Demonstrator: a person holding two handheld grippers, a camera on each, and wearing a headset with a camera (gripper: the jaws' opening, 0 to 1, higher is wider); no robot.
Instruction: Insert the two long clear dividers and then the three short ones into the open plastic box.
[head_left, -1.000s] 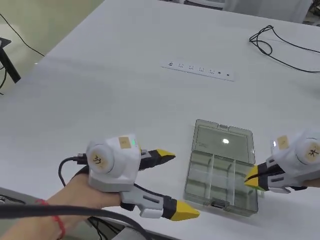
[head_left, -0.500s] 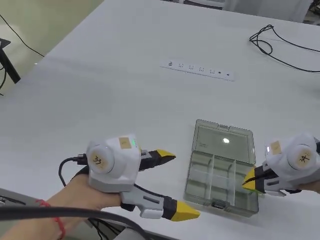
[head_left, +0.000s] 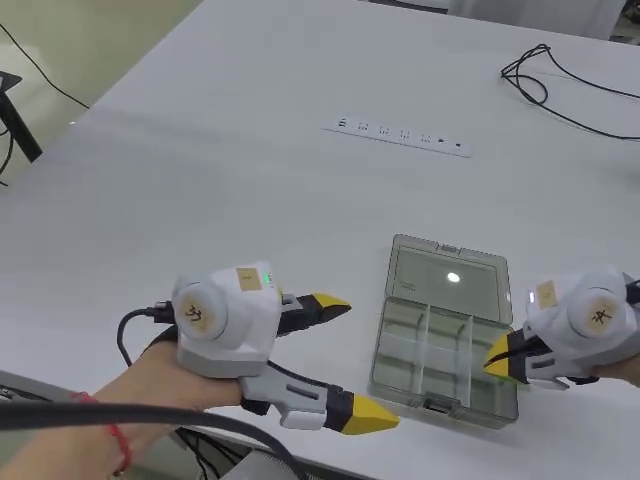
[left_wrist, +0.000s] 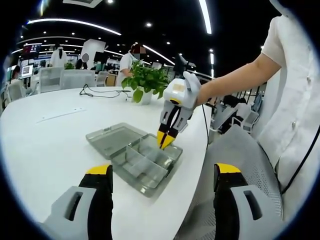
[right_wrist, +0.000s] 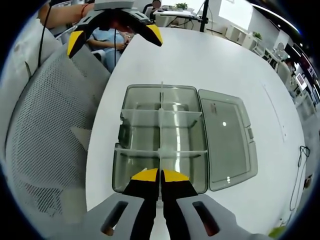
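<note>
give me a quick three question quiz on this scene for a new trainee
1. True or false: the box has its lid shut.
2. Fill in: the jaws of the left gripper stand ___.
3. Which gripper has its tips at the box? A) left gripper B) right gripper
Key: 1 false, the lid lies open; 2 open; 3 B.

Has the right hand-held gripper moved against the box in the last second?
Yes, slightly. In the head view the right hand-held gripper has slid left toward the plastic box, tips staying by its right wall.
</note>
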